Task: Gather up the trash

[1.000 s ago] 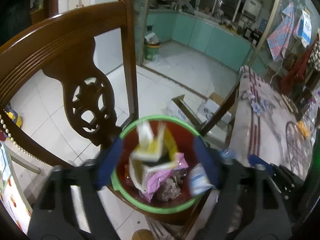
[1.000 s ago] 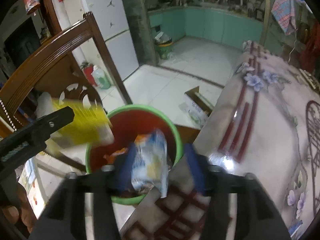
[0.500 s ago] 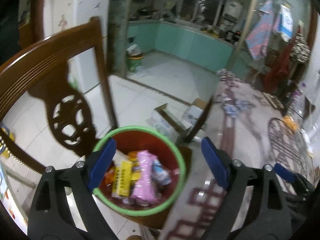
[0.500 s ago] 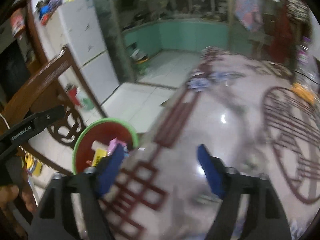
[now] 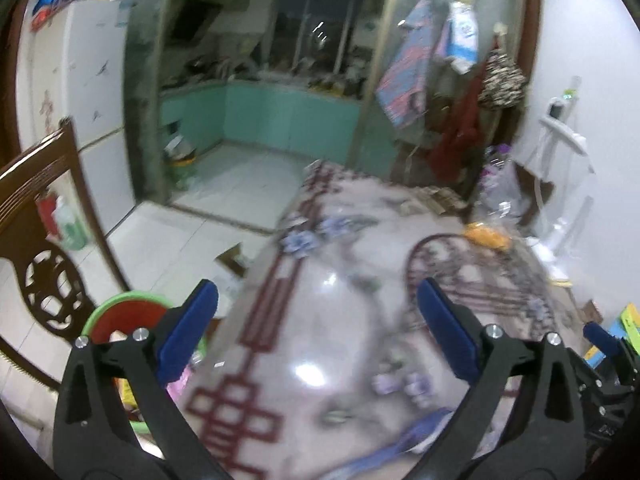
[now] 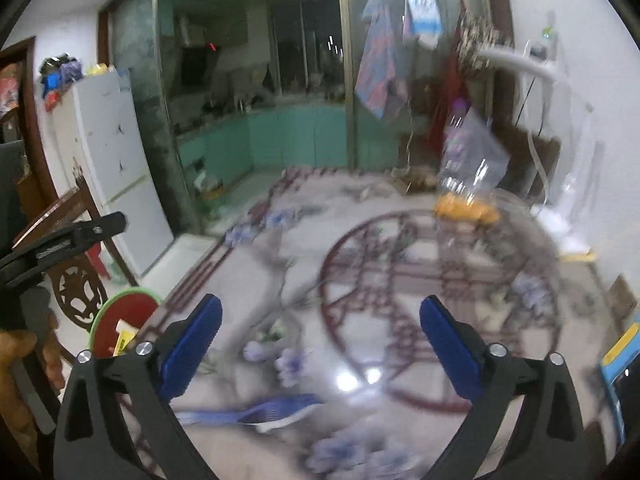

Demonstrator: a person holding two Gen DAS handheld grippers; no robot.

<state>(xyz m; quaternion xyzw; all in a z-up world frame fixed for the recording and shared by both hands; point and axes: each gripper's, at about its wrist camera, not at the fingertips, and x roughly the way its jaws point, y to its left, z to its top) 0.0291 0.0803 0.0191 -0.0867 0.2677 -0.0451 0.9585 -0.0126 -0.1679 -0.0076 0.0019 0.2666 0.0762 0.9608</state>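
A red bin with a green rim stands on a chair at the table's left edge; it also shows in the right wrist view, with yellow and pink wrappers inside. My left gripper is open and empty above the patterned tablecloth. My right gripper is open and empty over the same cloth. A blue-and-white wrapper lies on the cloth near me, below the right gripper. Both views are blurred by motion.
A carved wooden chair back stands left of the bin. A clear bag with orange items sits at the table's far right. A white fridge and a green kitchen lie beyond. Colourful packets are at the right edge.
Both grippers let their wrappers drop into the bin, opened, and swung right from over the bin to above the table.
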